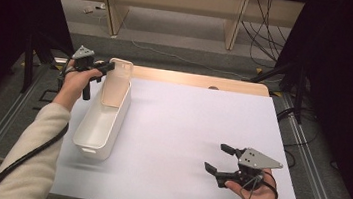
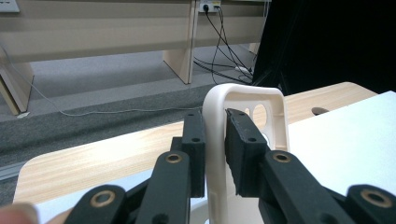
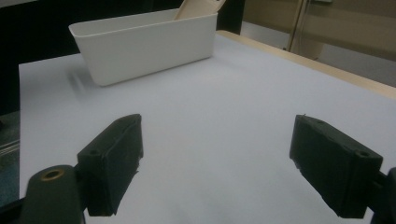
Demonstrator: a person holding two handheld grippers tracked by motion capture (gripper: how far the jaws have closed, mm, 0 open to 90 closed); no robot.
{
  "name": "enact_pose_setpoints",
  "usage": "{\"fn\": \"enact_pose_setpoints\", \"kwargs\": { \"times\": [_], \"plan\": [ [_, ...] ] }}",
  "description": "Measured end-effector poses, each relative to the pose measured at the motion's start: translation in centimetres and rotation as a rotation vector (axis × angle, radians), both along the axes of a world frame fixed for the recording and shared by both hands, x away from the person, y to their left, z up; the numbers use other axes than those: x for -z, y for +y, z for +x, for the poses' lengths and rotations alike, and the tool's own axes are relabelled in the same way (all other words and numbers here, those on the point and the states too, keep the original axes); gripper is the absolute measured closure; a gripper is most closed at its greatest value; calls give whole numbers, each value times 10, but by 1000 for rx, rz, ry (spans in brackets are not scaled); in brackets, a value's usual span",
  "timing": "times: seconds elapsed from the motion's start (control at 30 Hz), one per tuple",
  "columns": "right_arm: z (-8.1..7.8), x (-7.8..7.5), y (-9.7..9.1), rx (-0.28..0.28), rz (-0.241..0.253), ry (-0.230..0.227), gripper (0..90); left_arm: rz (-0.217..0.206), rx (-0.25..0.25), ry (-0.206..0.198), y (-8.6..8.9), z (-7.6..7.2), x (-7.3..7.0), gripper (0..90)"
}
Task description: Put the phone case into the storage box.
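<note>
Looking along its jaws, left gripper [image 2: 215,154] clamps the lid's rim [image 2: 215,140].

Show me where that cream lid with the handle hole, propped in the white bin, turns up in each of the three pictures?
High view: the lid leans in the bin's far end, upper left, pinched by the left gripper.
Left gripper view: centre, its rim upright between the black jaws.
Right gripper view: just a tip at the top edge.
Shared landmark: the white bin.
</note>
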State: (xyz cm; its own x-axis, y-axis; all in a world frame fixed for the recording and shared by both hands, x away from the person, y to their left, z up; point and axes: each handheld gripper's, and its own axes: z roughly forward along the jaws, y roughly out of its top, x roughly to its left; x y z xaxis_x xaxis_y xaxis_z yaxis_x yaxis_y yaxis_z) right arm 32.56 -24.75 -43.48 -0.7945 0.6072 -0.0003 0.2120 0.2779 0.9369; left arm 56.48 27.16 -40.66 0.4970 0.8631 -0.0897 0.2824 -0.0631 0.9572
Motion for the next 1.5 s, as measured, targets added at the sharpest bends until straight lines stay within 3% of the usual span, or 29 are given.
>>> {"fn": "enact_pose_setpoints", "kwargs": {
  "times": [0.1,0.13,0.2,0.23,1.13,1.5],
  "plan": [
    [-1,0,1,-1,2,24,184,-5,-4,10,-1,0,1,772],
    [0,0,0,-1,-1,0,184,-3,-4,11,0,0,1,771],
    [-1,0,0,0,0,24,184,-10,-9,18,-1,0,2,770],
    [0,0,0,-1,1,3,184,-3,-6,15,0,0,2,769],
    [0,1,1,-8,-4,9,183,-1,-23,55,2,1,10,749],
    [0,1,1,-9,-7,8,184,10,-30,52,2,3,12,740]
  ]
}}
